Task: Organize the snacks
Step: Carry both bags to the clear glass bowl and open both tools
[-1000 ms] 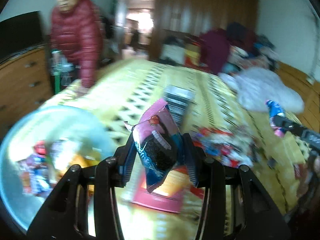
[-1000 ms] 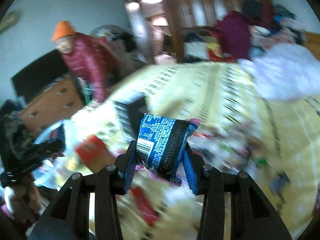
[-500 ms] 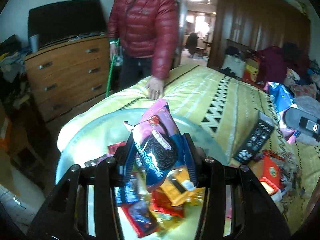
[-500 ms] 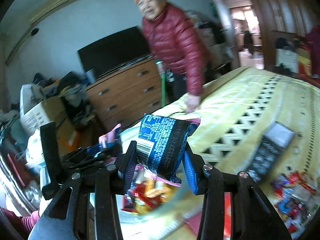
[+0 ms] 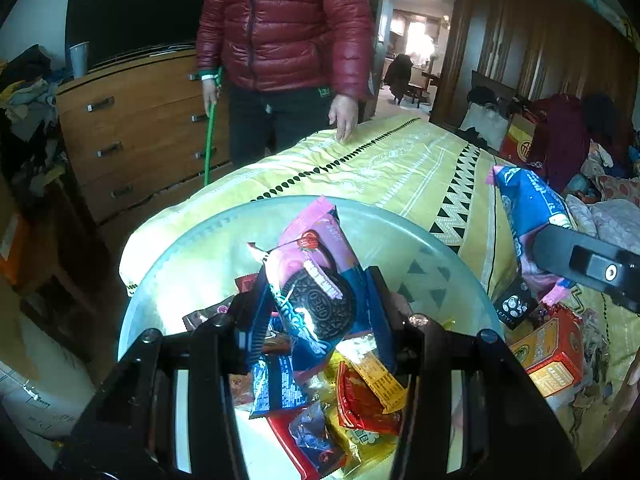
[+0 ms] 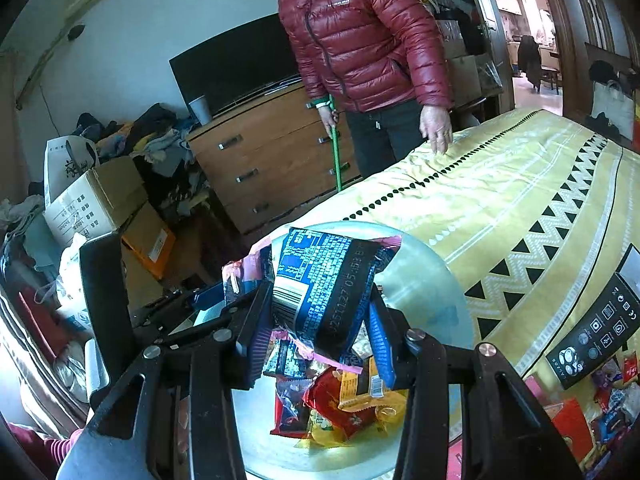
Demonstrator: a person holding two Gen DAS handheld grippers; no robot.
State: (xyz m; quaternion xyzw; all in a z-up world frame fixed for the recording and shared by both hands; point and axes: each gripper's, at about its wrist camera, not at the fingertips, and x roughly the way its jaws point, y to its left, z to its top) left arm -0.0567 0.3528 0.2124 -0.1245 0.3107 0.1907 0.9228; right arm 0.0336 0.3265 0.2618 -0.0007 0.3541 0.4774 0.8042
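Observation:
My left gripper [image 5: 316, 312] is shut on a pink and blue Oreo packet [image 5: 316, 280], held above a clear round bowl [image 5: 208, 240] with several snack packets [image 5: 360, 400] in it. My right gripper [image 6: 316, 320] is shut on a blue snack packet [image 6: 320, 284] with a barcode, held over the same bowl [image 6: 424, 280]. The right gripper and its packet [image 5: 528, 208] also show at the right of the left wrist view. The left gripper [image 6: 168, 312] shows at the left of the right wrist view.
The bowl sits on a yellow patterned bedspread [image 6: 500, 200]. A person in a red jacket [image 5: 288, 24] stands at the bed's far edge, hand on it. A black remote [image 6: 596, 328], an orange box [image 5: 552, 352] and loose snacks lie at the right. A wooden dresser [image 5: 132, 128] stands behind.
Both grippers have swung left from the snack pile on the bed to above the bowl, each still holding its packet. The person's hand has stayed on the bed edge.

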